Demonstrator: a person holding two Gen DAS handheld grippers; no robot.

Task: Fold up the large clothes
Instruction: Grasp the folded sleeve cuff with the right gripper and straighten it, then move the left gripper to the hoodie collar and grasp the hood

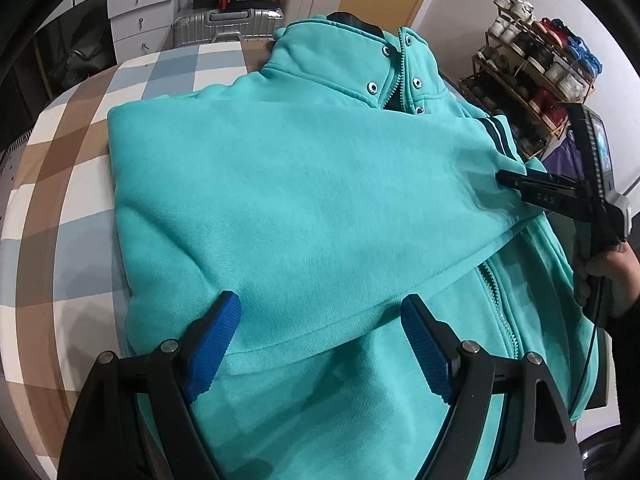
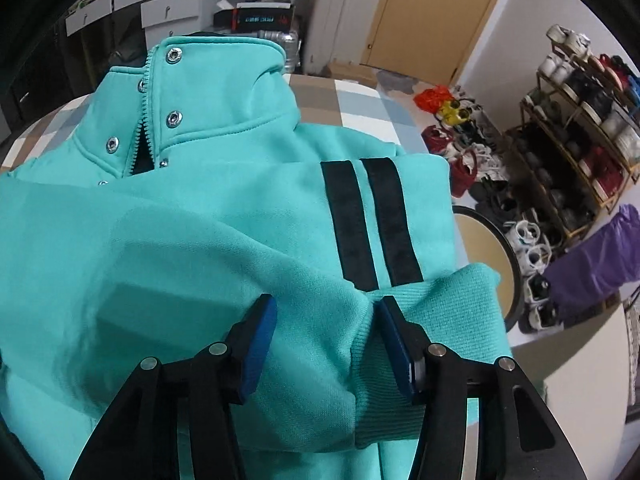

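Sleeve-folding step: left hand-held gripper (image 1: 320,344) hovers wide above the jacket (image 1: 280,200); right hand-held gripper (image 2: 328,344) half-open astride the cuff (image 2: 440,320), next pinch it

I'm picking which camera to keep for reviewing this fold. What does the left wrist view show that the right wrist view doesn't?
Only the left wrist view shows the right tongs from outside, tips at the folded sleeve, the hand holding them, and the left tongs spread wide over the fabric.

Only the right wrist view shows the ribbed cuff and both black stripes close up.

Both show the teal jacket, its snap collar, the checked cover and the shoe rack.
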